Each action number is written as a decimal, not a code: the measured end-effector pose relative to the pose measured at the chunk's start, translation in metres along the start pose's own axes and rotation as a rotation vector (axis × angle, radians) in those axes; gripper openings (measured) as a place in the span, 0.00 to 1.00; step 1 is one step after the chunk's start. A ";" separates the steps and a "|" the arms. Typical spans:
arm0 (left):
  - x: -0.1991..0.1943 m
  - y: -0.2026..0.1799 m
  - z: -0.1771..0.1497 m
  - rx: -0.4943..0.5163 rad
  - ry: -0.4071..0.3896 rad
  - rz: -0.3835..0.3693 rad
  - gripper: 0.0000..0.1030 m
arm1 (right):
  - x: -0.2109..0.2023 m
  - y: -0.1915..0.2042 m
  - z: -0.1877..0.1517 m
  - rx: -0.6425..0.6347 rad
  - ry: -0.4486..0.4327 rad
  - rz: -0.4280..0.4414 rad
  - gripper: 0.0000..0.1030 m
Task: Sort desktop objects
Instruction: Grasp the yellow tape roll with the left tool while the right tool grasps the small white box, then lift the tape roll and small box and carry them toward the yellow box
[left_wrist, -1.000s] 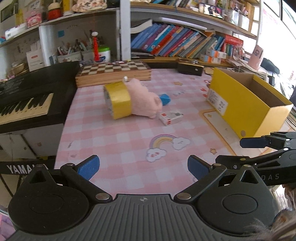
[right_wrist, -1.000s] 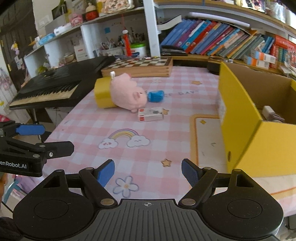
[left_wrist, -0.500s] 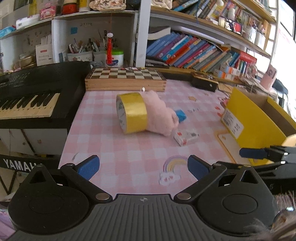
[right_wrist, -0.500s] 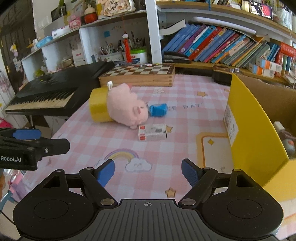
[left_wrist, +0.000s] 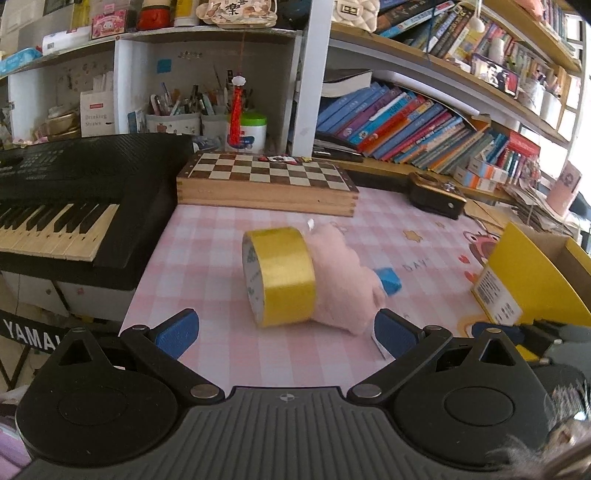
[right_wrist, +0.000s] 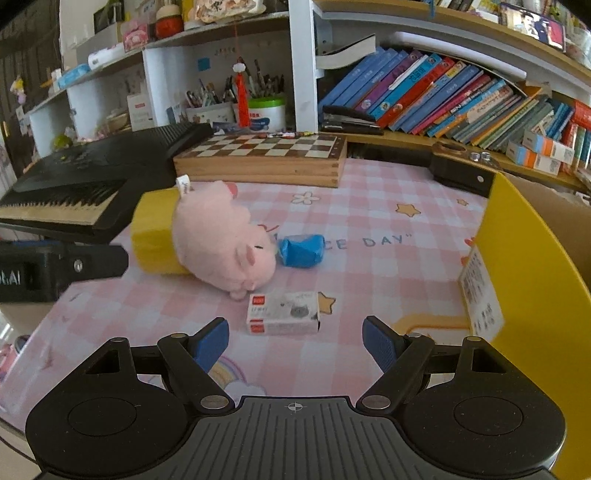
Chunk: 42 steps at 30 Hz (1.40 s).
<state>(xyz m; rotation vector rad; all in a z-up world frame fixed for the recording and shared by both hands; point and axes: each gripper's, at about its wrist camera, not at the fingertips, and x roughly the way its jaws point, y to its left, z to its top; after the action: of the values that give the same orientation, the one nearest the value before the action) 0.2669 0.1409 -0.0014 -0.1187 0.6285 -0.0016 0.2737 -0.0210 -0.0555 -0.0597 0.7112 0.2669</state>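
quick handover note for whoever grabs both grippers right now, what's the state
Left gripper: open, empty, facing the gold tape roll.
Right gripper: open, empty, just short of the small white and red box.
On the pink checked mat: tape roll against the pink plush pig; blue crumpled wrapper by its snout.
Yellow cardboard box stands at the right.
Done: none of these four sorted.
Left: all four.

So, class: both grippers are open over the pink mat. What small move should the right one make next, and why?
Probably ease the right gripper forward and down so its open jaws straddle the small white box. That box lies nearest, just ahead of the fingertips, clear of the pink plush pig, with the yellow box close by on the right.
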 end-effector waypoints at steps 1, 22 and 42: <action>0.005 0.000 0.003 -0.006 0.000 0.004 0.99 | 0.004 0.001 0.001 -0.006 0.004 -0.002 0.79; 0.068 -0.030 0.028 0.113 0.024 0.185 0.56 | 0.044 0.008 -0.003 0.015 0.044 -0.067 0.78; 0.041 0.009 0.031 -0.038 0.013 0.105 0.37 | 0.033 0.012 0.004 0.005 0.006 -0.017 0.52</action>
<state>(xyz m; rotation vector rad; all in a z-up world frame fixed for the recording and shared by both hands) 0.3176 0.1519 -0.0018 -0.1225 0.6476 0.1113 0.2972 -0.0014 -0.0741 -0.0616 0.7172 0.2490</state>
